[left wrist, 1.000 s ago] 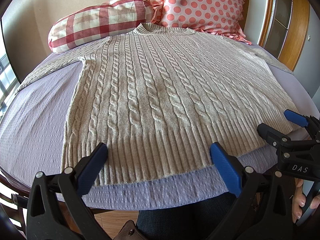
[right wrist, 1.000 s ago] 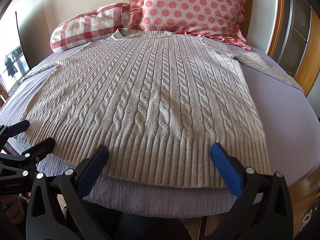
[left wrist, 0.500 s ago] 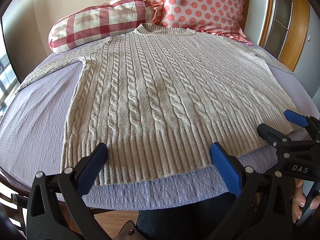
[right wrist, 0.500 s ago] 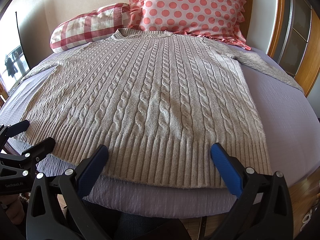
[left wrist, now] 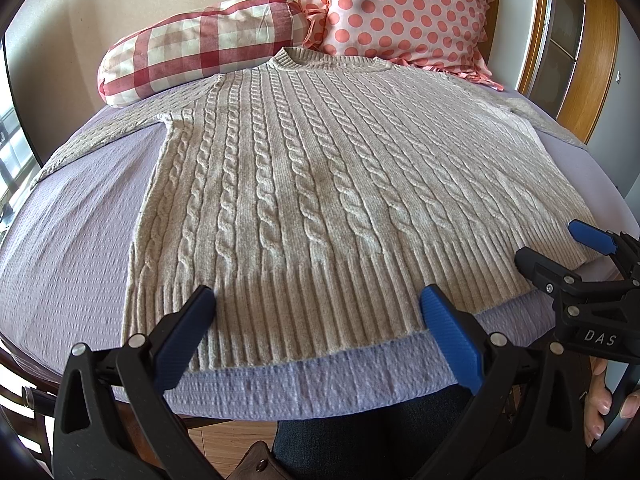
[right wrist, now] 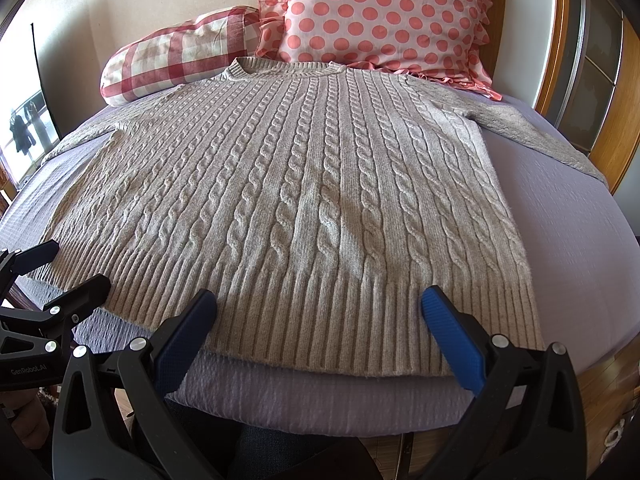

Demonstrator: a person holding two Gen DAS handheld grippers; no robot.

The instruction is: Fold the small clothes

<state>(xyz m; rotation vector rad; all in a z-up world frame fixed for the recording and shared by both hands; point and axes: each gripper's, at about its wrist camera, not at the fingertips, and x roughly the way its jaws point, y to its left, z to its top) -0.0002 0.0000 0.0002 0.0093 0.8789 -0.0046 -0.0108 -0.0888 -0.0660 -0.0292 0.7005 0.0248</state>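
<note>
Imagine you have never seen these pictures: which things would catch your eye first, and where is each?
First, the grey cable-knit sweater spread flat, front up, over the lilac bedcover. Behind its collar, a pink polka-dot pillow stands beside a red checked bolster. Nearest, the left gripper and right gripper hover over the hem, jaws wide apart.

At the right edge of the left wrist view, the right gripper (left wrist: 560, 246) bears a small label reading "DAS". At the lower left of the right wrist view, the left gripper (right wrist: 70, 266) is marked "GenRobot.AI".
</note>
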